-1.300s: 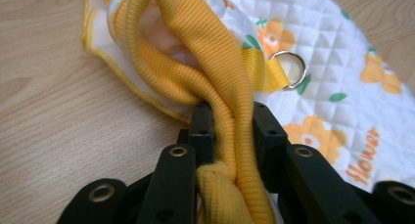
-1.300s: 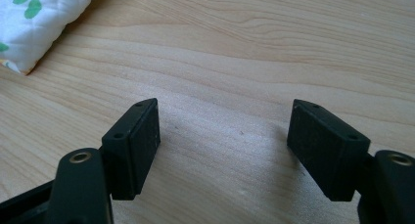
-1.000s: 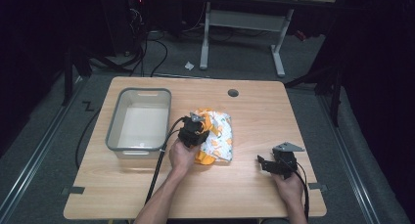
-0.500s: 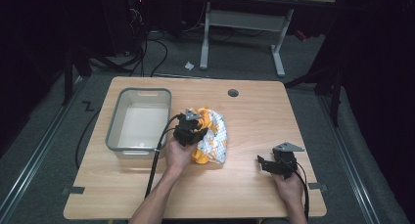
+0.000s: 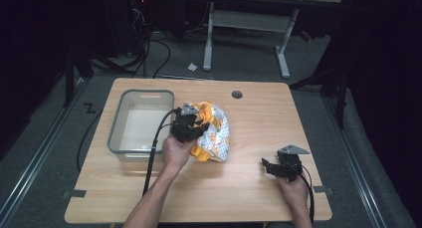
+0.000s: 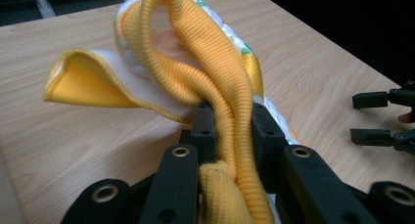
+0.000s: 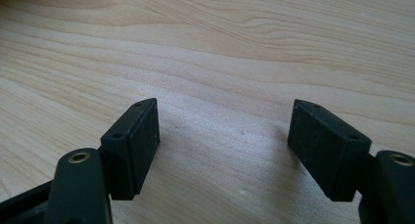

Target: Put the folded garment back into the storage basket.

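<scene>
1. Since a second ago, the left gripper (image 5: 190, 122) and the cloth (image 5: 213, 133) it holds have shifted left across the table (image 5: 259, 188), closer to the bin (image 5: 119, 119); the right gripper (image 5: 271, 167) has stayed put.
2. From above, a light wooden table stands on a dark floor, with the person's forearms coming in from the bottom edge.
3. Left gripper: clenched on the cloth. In the left gripper view, a ribbed yellow band of the cloth (image 6: 195, 77) runs down between the two black jaws, which press it from both sides.
4. Cloth: a bunched piece, yellow with a white patterned part, near the middle of the table, just right of the bin. Its held end is lifted — a yellow flap with a white inner face hangs out to one side above the wood. Whether the rest lies on the table cannot be told.
5. Bin: a pale, clear-sided rectangular tub at the table's left, open at the top. The left gripper sits beside its right wall.
6. Right gripper: released, jaws wide apart with bare wood between them in the right gripper view (image 7: 222, 150). It rests low at the table's right front, well apart from the cloth, and also shows at the right edge of the left gripper view (image 6: 379, 116).
7. A black cable (image 5: 152, 153) trails from the left gripper — back along the forearm.
</scene>
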Demonstrator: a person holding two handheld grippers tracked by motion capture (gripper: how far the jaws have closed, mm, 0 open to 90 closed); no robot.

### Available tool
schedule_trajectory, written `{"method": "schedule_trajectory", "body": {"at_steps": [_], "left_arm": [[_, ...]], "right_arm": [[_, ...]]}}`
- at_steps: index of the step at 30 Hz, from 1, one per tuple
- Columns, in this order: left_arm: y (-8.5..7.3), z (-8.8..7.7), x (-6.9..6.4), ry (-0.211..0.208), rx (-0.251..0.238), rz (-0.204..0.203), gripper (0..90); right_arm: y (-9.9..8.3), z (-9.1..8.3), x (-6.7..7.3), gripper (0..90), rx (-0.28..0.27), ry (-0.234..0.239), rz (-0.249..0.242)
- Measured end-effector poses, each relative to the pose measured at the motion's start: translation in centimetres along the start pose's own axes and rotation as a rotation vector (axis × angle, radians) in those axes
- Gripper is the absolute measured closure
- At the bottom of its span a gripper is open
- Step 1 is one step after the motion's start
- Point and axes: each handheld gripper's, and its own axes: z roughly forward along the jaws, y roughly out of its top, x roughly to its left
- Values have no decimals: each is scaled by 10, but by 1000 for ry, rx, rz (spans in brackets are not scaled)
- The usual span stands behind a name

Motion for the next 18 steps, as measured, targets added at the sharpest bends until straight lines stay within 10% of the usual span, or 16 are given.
{"method": "schedule_trajectory", "body": {"at_steps": [18], "left_arm": [[28, -42, 23, -30, -70, -30, 761]], "right_arm": [[0, 0, 0, 277, 0, 1, -2]]}}
